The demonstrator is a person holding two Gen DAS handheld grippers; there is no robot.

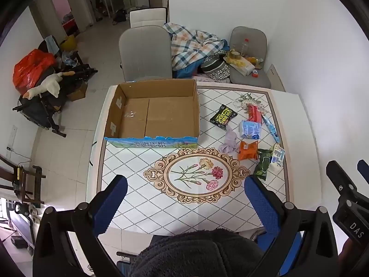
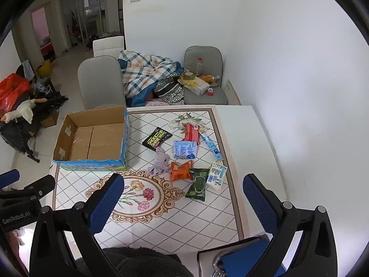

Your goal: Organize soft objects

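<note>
Both the left gripper (image 1: 185, 188) and the right gripper (image 2: 183, 185) hang above the table (image 1: 138, 198), fingers wide apart, holding nothing. Beyond them, the soft packets (image 2: 182, 169) lie scattered just right of the empty cardboard box (image 1: 152, 113).

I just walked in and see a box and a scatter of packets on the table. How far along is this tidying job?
Nothing looks done: the cardboard box is empty. Nothing is in hand either; the left gripper and right gripper both hover open over the table. Everything is left: the black packet, lilac cloth, orange packet, green packet and the others lie beside the box.
</note>
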